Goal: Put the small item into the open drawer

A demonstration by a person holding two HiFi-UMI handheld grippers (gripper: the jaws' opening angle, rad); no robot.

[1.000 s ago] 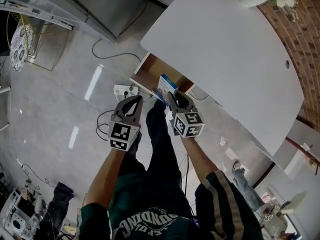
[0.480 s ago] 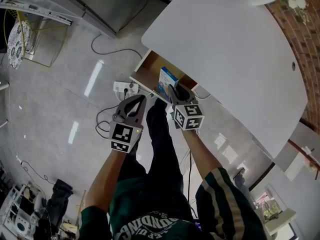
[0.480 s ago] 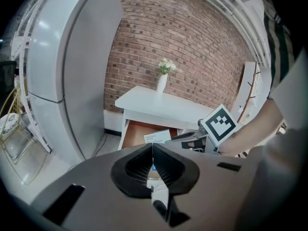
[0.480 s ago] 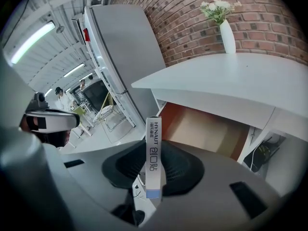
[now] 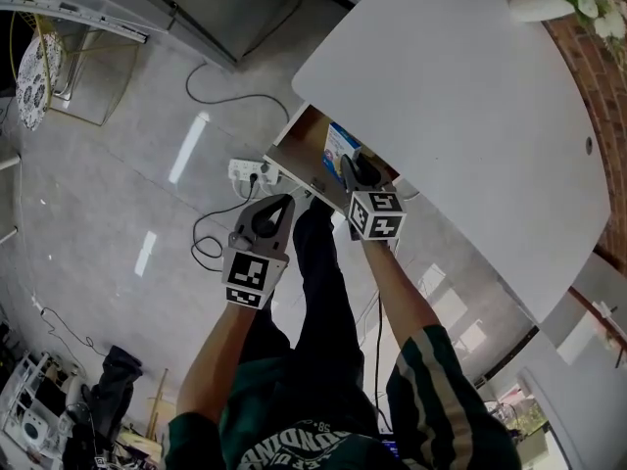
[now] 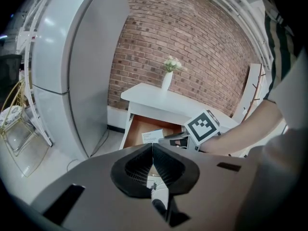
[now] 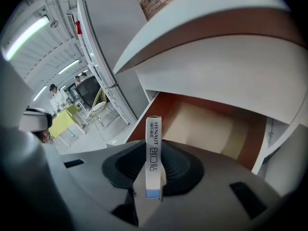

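Note:
The small item is a slim white and blue box (image 5: 339, 148), standing upright in my right gripper (image 5: 351, 167), which is shut on it. The box (image 7: 153, 134) hangs over the brown inside of the open drawer (image 7: 211, 129) under the white table (image 5: 460, 96). In the left gripper view the box (image 6: 153, 136) shows above the drawer (image 6: 139, 127). My left gripper (image 5: 277, 207) is held lower, in front of the drawer's front panel. Its jaws are shut with nothing between them (image 6: 153, 147).
A white power strip (image 5: 250, 172) and cables lie on the floor left of the drawer. A grey fridge (image 6: 72, 57) stands left of the table. A white vase with flowers (image 5: 549, 3) sits at the table's far end. My legs are below the grippers.
My right gripper has carried the box forward, from the drawer's front edge to over its inside. The left gripper has stayed near the drawer's front, still shut.

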